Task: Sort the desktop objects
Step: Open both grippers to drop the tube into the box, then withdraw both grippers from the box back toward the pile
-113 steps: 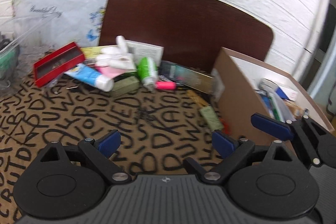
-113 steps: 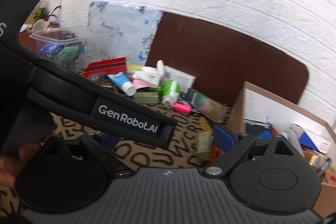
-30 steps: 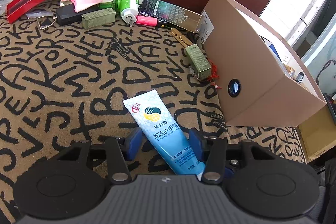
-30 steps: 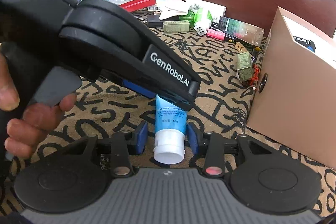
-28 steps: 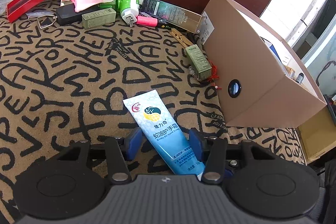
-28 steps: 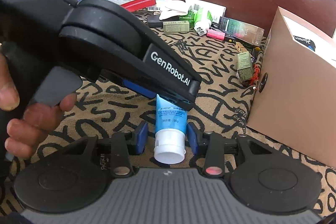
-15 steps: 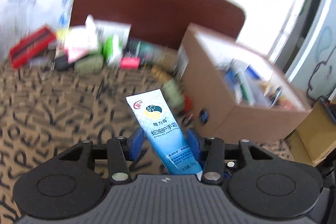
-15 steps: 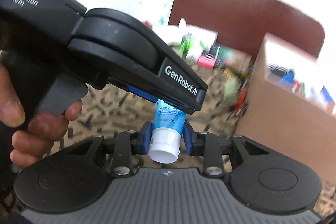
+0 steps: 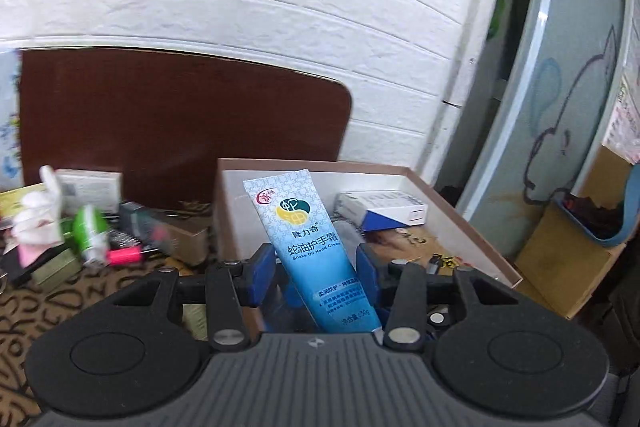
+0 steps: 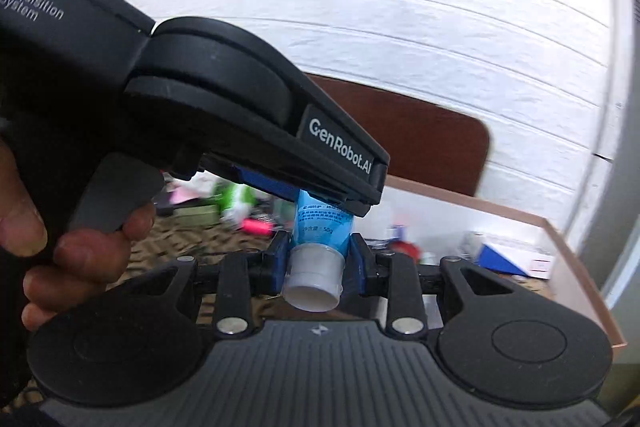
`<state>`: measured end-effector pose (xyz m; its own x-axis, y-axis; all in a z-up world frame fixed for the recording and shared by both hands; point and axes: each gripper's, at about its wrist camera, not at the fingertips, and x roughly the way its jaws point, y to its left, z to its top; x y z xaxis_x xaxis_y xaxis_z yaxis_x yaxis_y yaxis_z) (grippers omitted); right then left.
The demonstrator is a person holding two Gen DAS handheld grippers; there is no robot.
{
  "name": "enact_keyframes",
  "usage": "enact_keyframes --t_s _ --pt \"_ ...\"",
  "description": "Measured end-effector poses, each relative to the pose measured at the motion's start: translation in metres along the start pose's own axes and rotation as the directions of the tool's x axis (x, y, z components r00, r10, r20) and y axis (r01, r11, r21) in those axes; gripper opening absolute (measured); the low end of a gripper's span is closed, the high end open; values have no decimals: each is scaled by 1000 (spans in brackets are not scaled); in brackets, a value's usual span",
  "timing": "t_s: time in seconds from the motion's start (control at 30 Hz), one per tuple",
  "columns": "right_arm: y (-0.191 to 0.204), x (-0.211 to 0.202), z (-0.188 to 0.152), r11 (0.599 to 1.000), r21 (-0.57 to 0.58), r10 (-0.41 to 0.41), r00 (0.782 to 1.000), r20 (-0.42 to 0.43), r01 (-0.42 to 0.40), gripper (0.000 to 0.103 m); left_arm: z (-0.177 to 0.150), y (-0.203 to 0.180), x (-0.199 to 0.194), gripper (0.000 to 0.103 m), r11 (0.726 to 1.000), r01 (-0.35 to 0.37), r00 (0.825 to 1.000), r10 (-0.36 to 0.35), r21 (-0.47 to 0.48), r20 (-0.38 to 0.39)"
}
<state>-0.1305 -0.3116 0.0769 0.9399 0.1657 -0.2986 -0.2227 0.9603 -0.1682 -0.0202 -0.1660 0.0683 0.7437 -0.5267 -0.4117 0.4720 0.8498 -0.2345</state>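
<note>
A blue hand cream tube (image 9: 304,239) with a white cap (image 10: 314,279) hangs in the air, held at both ends. My left gripper (image 9: 314,277) grips its lower body, jaws still closing on it, and the flat end points up in front of the open cardboard box (image 9: 460,211). My right gripper (image 10: 320,263) is shut on the tube just above the cap. In the right wrist view the left gripper's body (image 10: 240,99) crosses over the tube, with a person's hand (image 10: 80,251) on its trigger.
A pile of small items lies at the left on the letter-patterned cloth (image 9: 60,303): a green bottle (image 9: 90,227), a pink marker (image 9: 124,257), small boxes. The cardboard box holds a blue-white carton (image 9: 384,209). A brown board (image 9: 180,123) leans on the white wall.
Both grippers tightened on the tube and lifted it off the cloth. They rose and tilted up, and the tube now stands in front of the open box.
</note>
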Motion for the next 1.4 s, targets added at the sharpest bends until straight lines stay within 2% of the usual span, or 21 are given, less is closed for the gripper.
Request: enact_keyframes --t_s 0.23,0.53,0.6,0.67,0.77,0.87,1.0,1.1,1.2,1.4 --pt "-39 34 -5 996 62 -66 997 -40 68 31 11 -13 53 47 998 61 997 -60 19 -51" --pt "-67 91 -8 988 98 -110 990 -93 119 31 23 -9 111 46 996 85 992 -82 34 -99" --pt "-69 102 -12 987 92 -119 987 -110 130 31 22 -8 119 56 996 83 991 -77 45 -112" --pt "-68 109 -15 987 70 -135 983 -120 144 32 19 -7 118 79 995 81 992 -74 57 -106" --pt "-64 109 -17 985 28 -164 981 -108 168 56 15 -4 108 85 993 90 994 -85 73 -67" --pt "-63 107 -19 987 37 -154 982 -105 158 68 15 -2 102 89 994 85 995 -81 63 -58" --pt "-57 100 -20 978 21 -206 975 -82 208 89 15 1 93 91 996 81 996 -80 28 -49" --pt "-55 95 -20 976 21 -215 974 -72 217 93 14 -2 86 92 997 78 996 -76 29 -46" --pt "-52 91 -20 973 26 -229 971 -66 231 93 12 -7 77 96 997 66 997 -65 37 -41" --pt "-52 92 -20 965 49 -255 964 -75 259 93 5 -13 59 96 998 47 998 -45 33 -43"
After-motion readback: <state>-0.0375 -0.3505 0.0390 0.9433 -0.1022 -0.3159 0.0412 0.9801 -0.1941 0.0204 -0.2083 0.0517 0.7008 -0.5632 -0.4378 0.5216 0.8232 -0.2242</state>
